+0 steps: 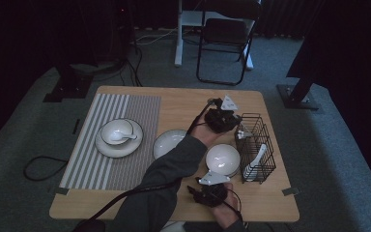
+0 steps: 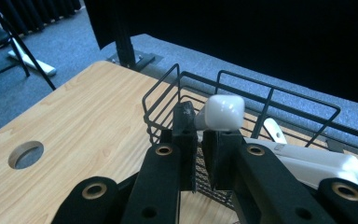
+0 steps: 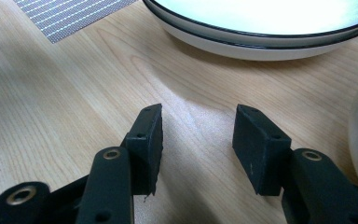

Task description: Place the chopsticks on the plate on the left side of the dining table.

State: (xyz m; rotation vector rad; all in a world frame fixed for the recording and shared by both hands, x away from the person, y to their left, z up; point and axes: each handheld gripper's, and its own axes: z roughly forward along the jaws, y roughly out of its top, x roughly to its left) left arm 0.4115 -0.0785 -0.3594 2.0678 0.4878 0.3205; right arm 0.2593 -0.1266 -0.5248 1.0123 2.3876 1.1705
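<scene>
The left gripper (image 2: 198,135) has its fingers (image 2: 185,135) clenched on the handle of a white spoon (image 2: 220,113), held over the near rim of the wire basket (image 2: 279,95) on the bench (image 2: 74,126). The right gripper (image 3: 198,140) rests released beside a plate (image 3: 261,42).

A striped placemat (image 1: 121,145) carries a plate (image 1: 107,146) with a bowl (image 1: 116,130); behind the table (image 1: 183,104) stands a folding chair (image 1: 224,34).

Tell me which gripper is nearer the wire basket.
Left. The left gripper is at the wire basket rim, shut on a white spoon; the right gripper waits near the table's front edge.
</scene>
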